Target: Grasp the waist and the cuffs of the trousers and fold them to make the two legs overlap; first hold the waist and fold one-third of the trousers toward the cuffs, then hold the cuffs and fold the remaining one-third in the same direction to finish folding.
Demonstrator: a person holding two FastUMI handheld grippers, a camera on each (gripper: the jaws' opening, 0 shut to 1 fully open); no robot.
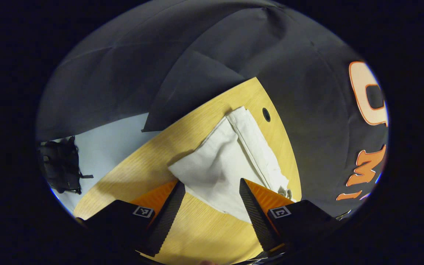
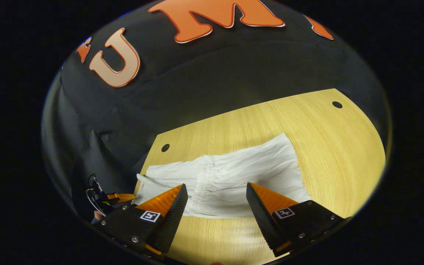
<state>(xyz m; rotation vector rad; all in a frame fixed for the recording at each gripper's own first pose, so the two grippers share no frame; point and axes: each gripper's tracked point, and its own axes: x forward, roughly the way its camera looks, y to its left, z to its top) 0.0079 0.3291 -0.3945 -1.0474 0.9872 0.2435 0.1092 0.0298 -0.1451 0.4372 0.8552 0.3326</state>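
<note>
White trousers lie folded into a compact, wrinkled bundle on a light wooden table, which serves as the reference for all positions here. In the right gripper view the bundle rests toward the near part of the table, its long side running across the view; a gathered seam runs down its middle, and a small round hole in the table sits just beyond the bundle's far left corner, with a second hole well apart near the far right corner of the table. The right gripper hangs above the bundle's near edge with its fingers spread wide and nothing between them. In the left gripper view the trousers lie close to one table edge, near a hole. The left gripper is likewise held wide apart over the near end of the bundle, gripping nothing. Beyond the table, a dark bag rests on a pale floor.
</note>
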